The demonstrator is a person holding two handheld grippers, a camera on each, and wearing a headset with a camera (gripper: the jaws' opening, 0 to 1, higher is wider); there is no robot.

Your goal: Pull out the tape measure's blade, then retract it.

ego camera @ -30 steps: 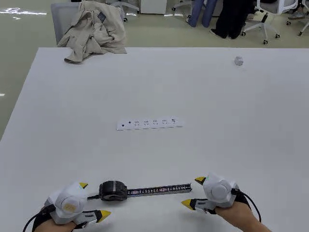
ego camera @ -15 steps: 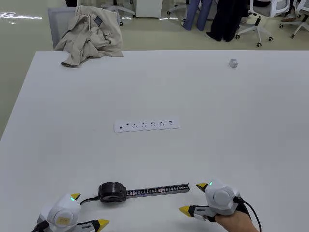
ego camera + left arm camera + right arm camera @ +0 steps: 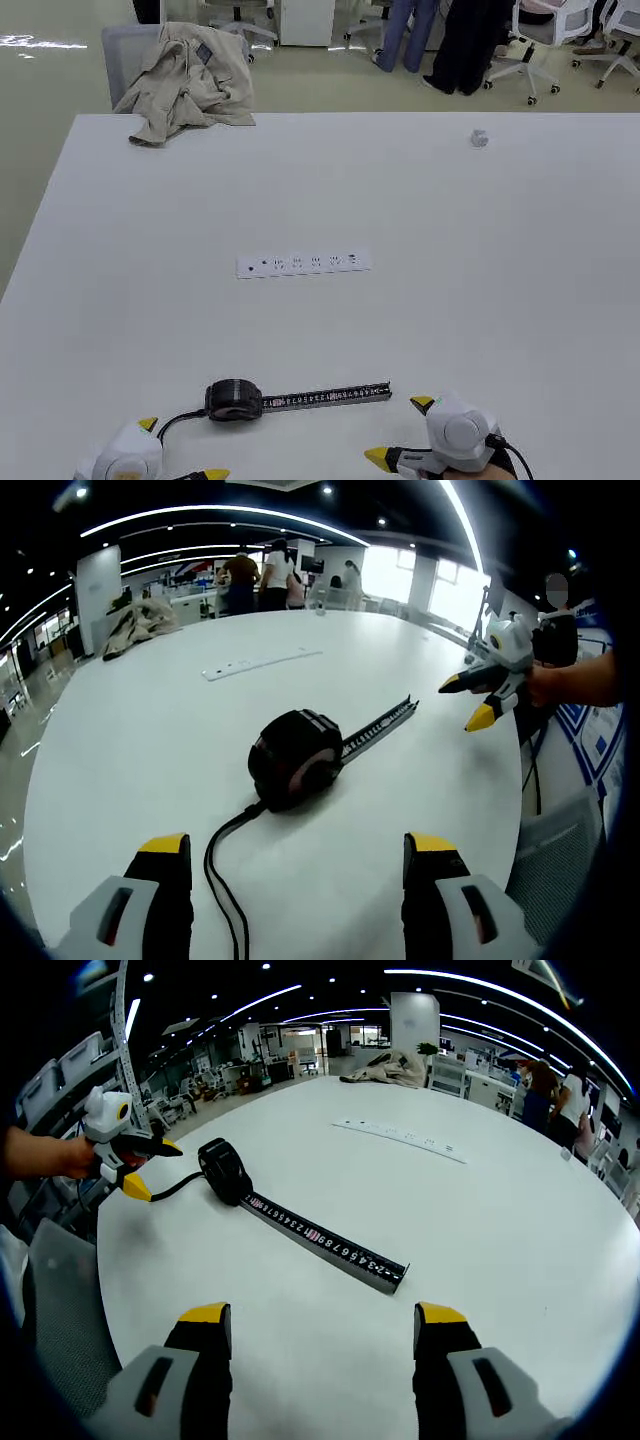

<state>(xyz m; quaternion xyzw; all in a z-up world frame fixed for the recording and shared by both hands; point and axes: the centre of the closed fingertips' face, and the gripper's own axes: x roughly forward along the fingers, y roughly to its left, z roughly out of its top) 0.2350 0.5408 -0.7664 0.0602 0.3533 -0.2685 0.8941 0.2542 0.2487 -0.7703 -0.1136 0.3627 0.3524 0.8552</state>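
A black tape measure [image 3: 234,399] lies on the white table [image 3: 330,190], its blade [image 3: 326,397] drawn out to the right and flat on the surface. A black wrist cord [image 3: 225,880] trails from its case [image 3: 297,758]. My left gripper [image 3: 180,452] is open at the near left, short of the case, holding nothing. My right gripper [image 3: 400,432] is open at the near right, a little behind the blade's tip [image 3: 392,1275]. In the right gripper view the tape measure [image 3: 224,1169] and the left gripper [image 3: 145,1165] lie ahead.
A white power strip [image 3: 303,264] lies mid-table. A beige jacket [image 3: 185,75] is draped at the far left corner over a chair. A small crumpled object [image 3: 479,138] sits far right. Office chairs and people stand beyond the table.
Both grippers have drawn back toward me, away from the tape measure. The tape measure and its extended blade have stayed put; the view has tilted slightly.
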